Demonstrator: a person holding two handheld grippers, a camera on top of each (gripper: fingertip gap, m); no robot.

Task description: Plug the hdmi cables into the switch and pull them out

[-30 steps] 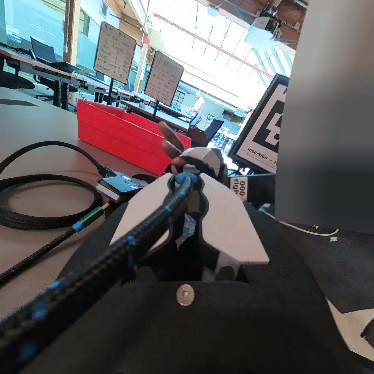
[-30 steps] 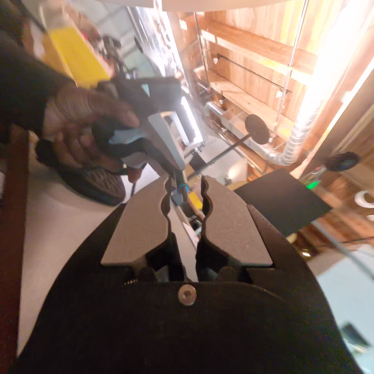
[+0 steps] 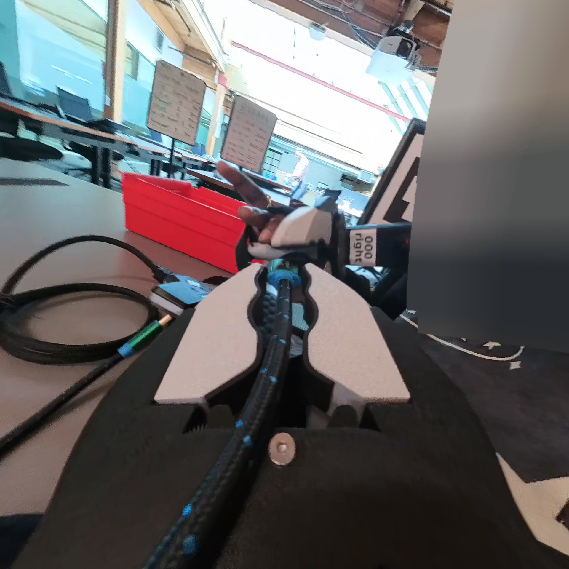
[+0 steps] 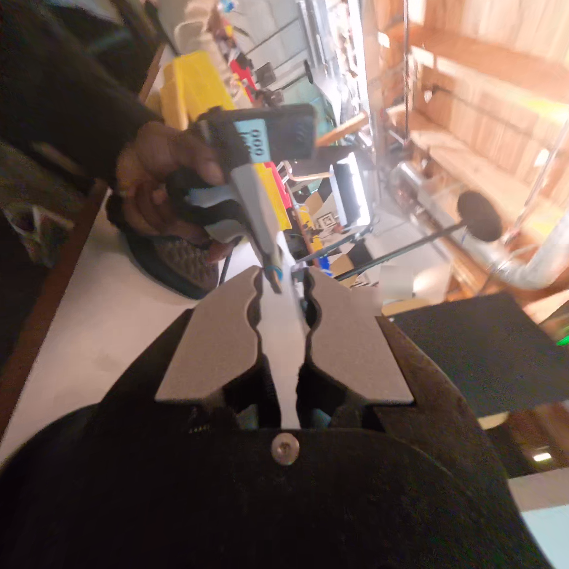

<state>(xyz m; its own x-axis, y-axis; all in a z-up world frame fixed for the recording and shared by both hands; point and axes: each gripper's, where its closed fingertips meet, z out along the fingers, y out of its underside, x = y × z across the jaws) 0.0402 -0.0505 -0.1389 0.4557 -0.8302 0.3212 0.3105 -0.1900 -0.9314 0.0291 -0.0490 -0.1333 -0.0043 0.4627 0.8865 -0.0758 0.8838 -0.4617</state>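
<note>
**Mid-air HDMI plug, switch sitting off to the side**

The table [image 3: 46,215] carries everything. At the back stands a red bin [image 3: 184,215], well clear of the action, so it looks like storage rather than part of the job. In front of it lies a coil of black cable [image 3: 61,354]. One end runs into the far side of the switch [image 3: 181,294], which lies flat on the table just left of the left gripper [image 3: 281,277]. That is probably the lead that stays in.

The left gripper is clamped on a braided cable [image 3: 271,354], and the cord trails back over its body towards the camera. The grip sits right behind the blue collar, so the green plug [image 3: 281,268] pokes out past the fingertips. That makes sense, since it keeps the plug stiff and aimable for a port. The plug is up in the air, not in the switch.

The right gripper [image 4: 284,274] sits just past that plug, rolled on its side. Its jaws stand narrow with a pale strip in the gap, and whether they pinch anything can't be told. In its view the left hand [image 4: 160,184] is wrapped round the left gripper's handle.

A second cable's green plug [image 3: 144,334] lies just beside the switch's near edge. It's too tight to call whether it's seated.
</note>
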